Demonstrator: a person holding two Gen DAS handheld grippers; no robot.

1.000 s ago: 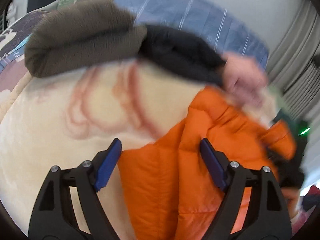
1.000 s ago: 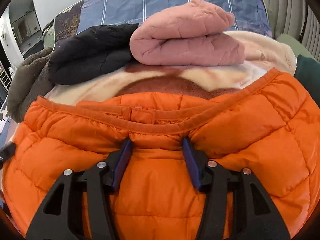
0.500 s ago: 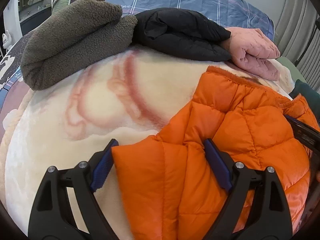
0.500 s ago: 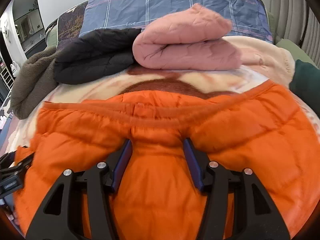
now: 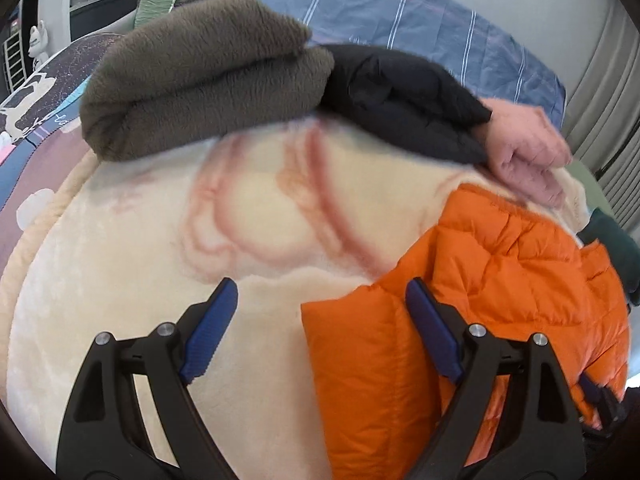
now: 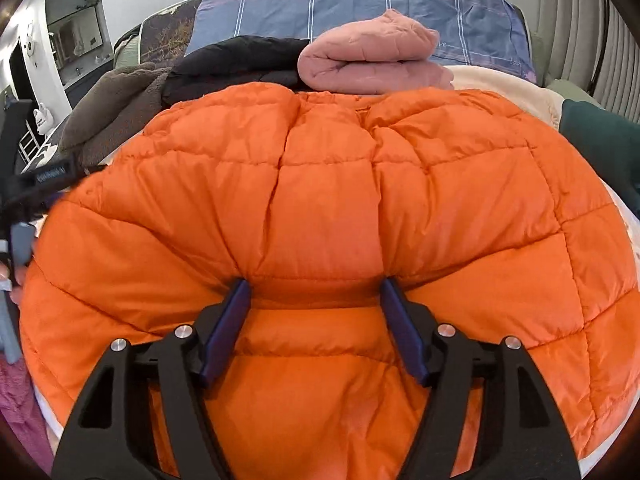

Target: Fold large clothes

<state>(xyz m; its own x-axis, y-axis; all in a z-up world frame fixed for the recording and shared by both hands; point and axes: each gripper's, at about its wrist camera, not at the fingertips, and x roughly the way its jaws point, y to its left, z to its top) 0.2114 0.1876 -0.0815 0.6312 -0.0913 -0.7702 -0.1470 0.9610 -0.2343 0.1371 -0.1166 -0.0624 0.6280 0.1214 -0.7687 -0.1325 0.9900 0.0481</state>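
Observation:
An orange puffer jacket [image 6: 328,200] lies on the cream blanket [image 5: 160,280] and fills the right wrist view, doubled over toward the folded stack. My right gripper [image 6: 314,286] has a band of that jacket between its blue pads; the pads still touch the puckered fabric while the jaws are opening. In the left wrist view my left gripper [image 5: 320,286] stands open wide over the blanket. The jacket's [image 5: 500,280] left edge reaches in beside its right finger [image 5: 428,320], and the left pad is free.
At the far side lie a folded brown fleece [image 5: 200,76], a black jacket [image 5: 400,96] and a pink quilted garment [image 6: 372,60], before a blue striped pillow [image 6: 360,4]. A dark green cloth [image 6: 596,132] lies at the right. Part of the other gripper [image 6: 24,200] shows at the left edge.
The right gripper has carried the jacket's near part forward over the collar, toward the folded stack, and its jaws have widened. In the left view the jacket now sits further right.

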